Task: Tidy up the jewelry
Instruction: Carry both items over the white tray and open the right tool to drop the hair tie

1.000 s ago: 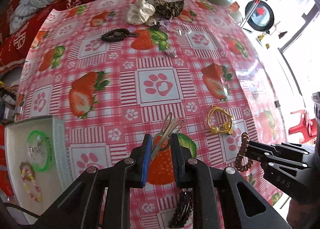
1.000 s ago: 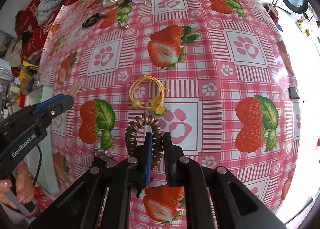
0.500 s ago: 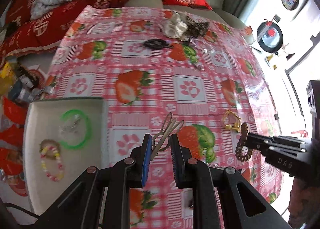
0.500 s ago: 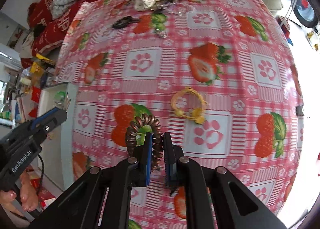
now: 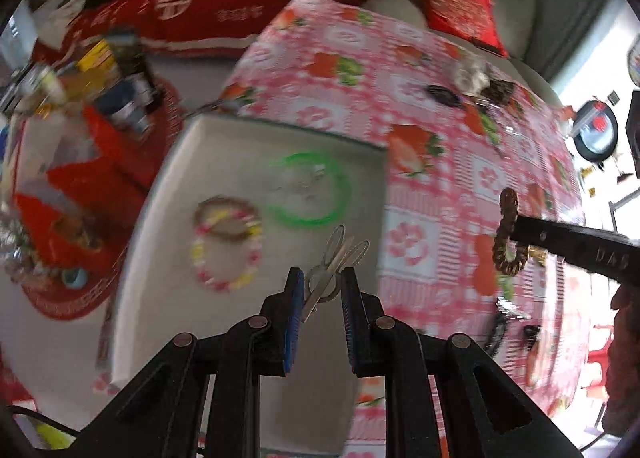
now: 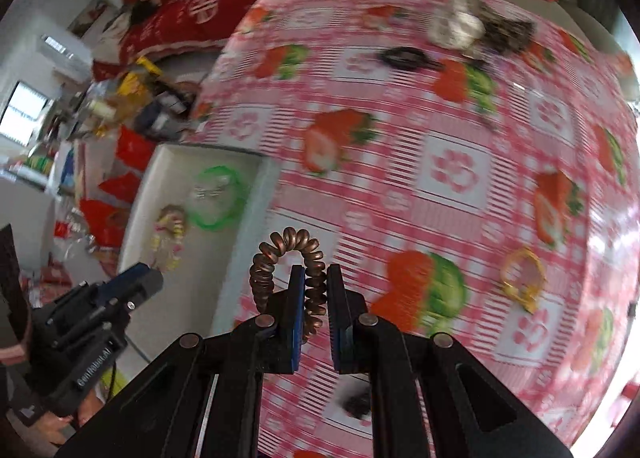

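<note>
My left gripper (image 5: 319,278) is shut on silver hair clips (image 5: 335,258) and hangs over the white tray (image 5: 208,146). In the tray lie a green bangle (image 5: 310,189) and a pastel bead bracelet (image 5: 224,242). My right gripper (image 6: 311,278) is shut on a brown spiral hair tie (image 6: 286,254), above the tablecloth just right of the tray (image 6: 248,226). In the left wrist view the right gripper (image 5: 520,232) comes in from the right with the coil (image 5: 506,236) hanging from it. The left gripper (image 6: 140,278) shows at the lower left of the right wrist view.
On the strawberry tablecloth (image 6: 452,162) lie a yellow hair tie (image 6: 522,276), a black hair tie (image 6: 404,56), a white scrunchie (image 6: 456,24) and a leopard scrunchie (image 6: 506,32). Dark clips (image 5: 496,332) lie near the front edge. Clutter and red cushions (image 5: 192,6) stand left of the table.
Both grippers have swept left across the table, each still holding its item. The left one now hangs over the tray, which was at the far left before; the right one follows close to the tray's edge.
</note>
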Motion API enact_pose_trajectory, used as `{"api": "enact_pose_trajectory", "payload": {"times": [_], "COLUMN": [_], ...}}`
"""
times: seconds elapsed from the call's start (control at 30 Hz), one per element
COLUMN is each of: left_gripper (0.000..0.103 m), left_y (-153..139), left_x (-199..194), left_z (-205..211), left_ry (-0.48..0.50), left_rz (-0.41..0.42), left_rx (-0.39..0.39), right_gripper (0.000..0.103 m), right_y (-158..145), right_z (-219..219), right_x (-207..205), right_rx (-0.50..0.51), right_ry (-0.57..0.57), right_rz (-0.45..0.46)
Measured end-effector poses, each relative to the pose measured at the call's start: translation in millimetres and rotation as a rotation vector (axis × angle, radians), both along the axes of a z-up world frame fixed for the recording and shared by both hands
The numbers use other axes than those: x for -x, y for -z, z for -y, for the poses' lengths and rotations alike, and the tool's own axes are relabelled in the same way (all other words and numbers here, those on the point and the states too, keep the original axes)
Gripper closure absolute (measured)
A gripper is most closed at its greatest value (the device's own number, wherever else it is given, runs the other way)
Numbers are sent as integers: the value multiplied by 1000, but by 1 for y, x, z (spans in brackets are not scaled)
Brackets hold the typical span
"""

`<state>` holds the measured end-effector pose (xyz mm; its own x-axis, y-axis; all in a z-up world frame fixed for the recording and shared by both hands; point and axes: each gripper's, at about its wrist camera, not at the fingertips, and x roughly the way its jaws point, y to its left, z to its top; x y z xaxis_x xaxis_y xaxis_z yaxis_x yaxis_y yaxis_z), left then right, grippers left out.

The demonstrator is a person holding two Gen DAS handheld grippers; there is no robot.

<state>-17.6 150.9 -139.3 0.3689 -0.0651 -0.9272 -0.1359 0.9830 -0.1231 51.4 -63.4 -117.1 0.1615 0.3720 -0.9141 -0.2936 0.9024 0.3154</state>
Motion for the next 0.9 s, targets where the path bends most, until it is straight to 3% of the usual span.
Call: {"api": "enact_pose_trajectory", "payload": {"times": [0.47,0.9], "left_gripper": [78,77], "left_y": [49,70], "left_x": [27,20], "left_z": [-70,-77], "left_ry": [-146,-138], "left_rz": [-59,-79], "left_rx": [-44,-92], "right_gripper": [92,92], "right_y": [17,49], "right_z": [-141,-206], "right_x": [-24,-50], "right_rx": [-7,45], "right_ry": [-210,-256], "right_rz": [2,-9]}}
